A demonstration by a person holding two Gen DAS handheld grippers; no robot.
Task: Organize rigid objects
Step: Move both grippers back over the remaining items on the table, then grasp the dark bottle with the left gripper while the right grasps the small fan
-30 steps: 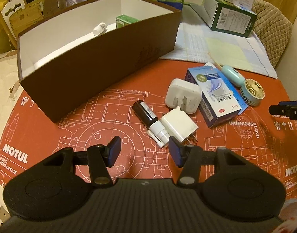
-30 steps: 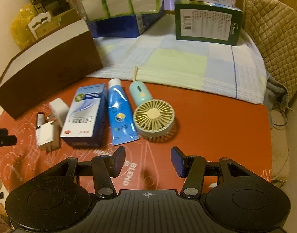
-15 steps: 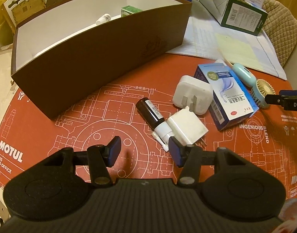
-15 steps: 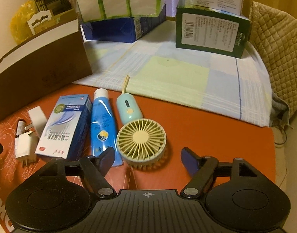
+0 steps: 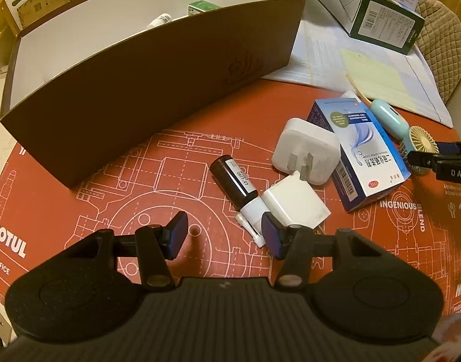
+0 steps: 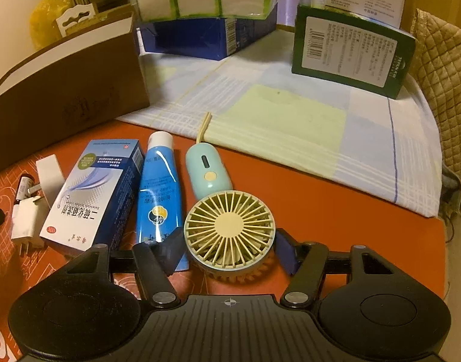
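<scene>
Right gripper sits low over the red mat, jaws astride the round head of the small fan; they have just been closing, the fan is between them, but whether the pads press on it I cannot tell. The fan's mint handle runs off toward 12 o'clock. At its 9 o'clock lies a blue tube, then a blue-and-white carton, edges touching or nearly so. Left gripper hangs above the mat with jaws at a middling gap, nothing between them. Just ahead of it, at 1 o'clock, lies a dark spray bottle with its white nozzle toward the right pad, touching a flat white charger; a second, rounder charger sits beyond at 1 o'clock, against the carton. Long brown box, open-topped, spans 10 to 12 o'clock; inside, a small white bottle and a green packet.
</scene>
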